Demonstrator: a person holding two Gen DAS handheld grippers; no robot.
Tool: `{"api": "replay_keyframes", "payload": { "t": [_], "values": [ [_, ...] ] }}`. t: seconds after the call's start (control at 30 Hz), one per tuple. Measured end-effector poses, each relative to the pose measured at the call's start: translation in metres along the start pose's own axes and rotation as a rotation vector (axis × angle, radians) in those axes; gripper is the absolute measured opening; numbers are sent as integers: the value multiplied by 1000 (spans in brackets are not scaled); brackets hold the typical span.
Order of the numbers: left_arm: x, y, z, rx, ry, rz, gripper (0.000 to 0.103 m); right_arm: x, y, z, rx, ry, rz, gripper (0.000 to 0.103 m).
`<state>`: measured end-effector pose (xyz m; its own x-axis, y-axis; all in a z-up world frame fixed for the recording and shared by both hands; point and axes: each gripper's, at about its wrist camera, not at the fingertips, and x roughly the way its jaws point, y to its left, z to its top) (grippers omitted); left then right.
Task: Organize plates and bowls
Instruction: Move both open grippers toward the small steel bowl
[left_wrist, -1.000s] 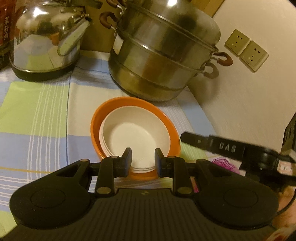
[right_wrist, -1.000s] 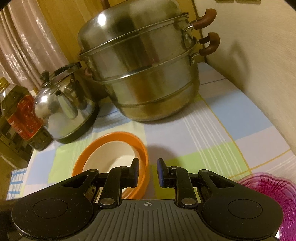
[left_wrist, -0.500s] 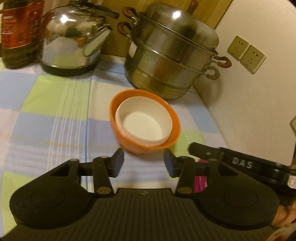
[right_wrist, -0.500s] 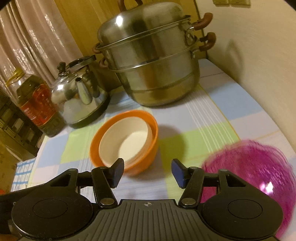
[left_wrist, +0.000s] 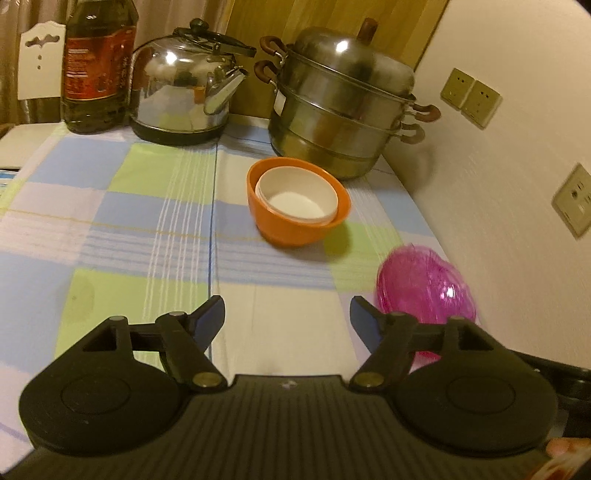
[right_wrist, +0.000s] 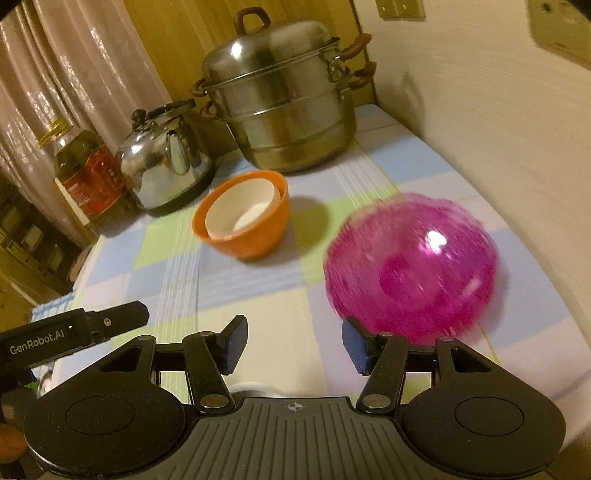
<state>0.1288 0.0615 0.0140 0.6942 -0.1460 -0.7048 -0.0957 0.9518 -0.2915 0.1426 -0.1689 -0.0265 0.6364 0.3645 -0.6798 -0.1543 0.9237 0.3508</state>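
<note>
Standing by: both tools hang over the checked cloth on the bench (left_wrist: 110, 206), neither one holding anything.
Left tool (left_wrist: 287, 314): its jaws are opening, wide apart, with only bare cloth showing between the blue pads.
Right tool (right_wrist: 294, 341): jaws parted to a middling gap, nothing between them; the rim of the pink dish sits just beyond its right pad without touching it, as far as I can tell.
Nested bowls: a round orange plastic bowl (left_wrist: 291, 225) carries a smaller cream-white bowl (left_wrist: 295, 197) inside it. Judging by that, stacking is the way things are being tidied here, smaller into larger.
Bowls from the left tool: ahead of it and a little to the right, well clear of the fingertips.
Bowls from the right tool: ahead and to the left, also well apart.
Pink dish: a translucent ribbed magenta plastic plate or shallow bowl (right_wrist: 410, 266), blurred, so I cannot say which. It lies just ahead-right of the right tool and off to the right of the left tool, near the wall.
Likely reason for the pose: with the bowls stacked and both tools free, the pink dish looks like the piece left to deal with.
Background: a steel tiered steamer pot (left_wrist: 340, 107), a shiny steel kettle (left_wrist: 181, 92) and a bottle of cooking oil (left_wrist: 98, 62) stand far ahead of both tools, beyond the bowls.
</note>
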Motion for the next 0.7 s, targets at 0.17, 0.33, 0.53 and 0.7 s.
{"api": "replay_keyframes", "payload": {
  "t": [0.17, 0.33, 0.53, 0.7],
  "values": [
    [-26, -7, -26, 5, 1, 6, 73, -30, -4, -24, -2, 12, -10, 57],
    [-43, -9, -48, 19, 21, 10, 73, -52, -11, -43, -2, 39, -16, 57],
    [-54, -11, -70, 30, 47, -2, 73, -66, -12, -62, -12, 63, -4, 57],
    [-58, -15, -80, 45, 64, -7, 73, -68, -12, -76, -8, 90, -4, 57]
  ]
}}
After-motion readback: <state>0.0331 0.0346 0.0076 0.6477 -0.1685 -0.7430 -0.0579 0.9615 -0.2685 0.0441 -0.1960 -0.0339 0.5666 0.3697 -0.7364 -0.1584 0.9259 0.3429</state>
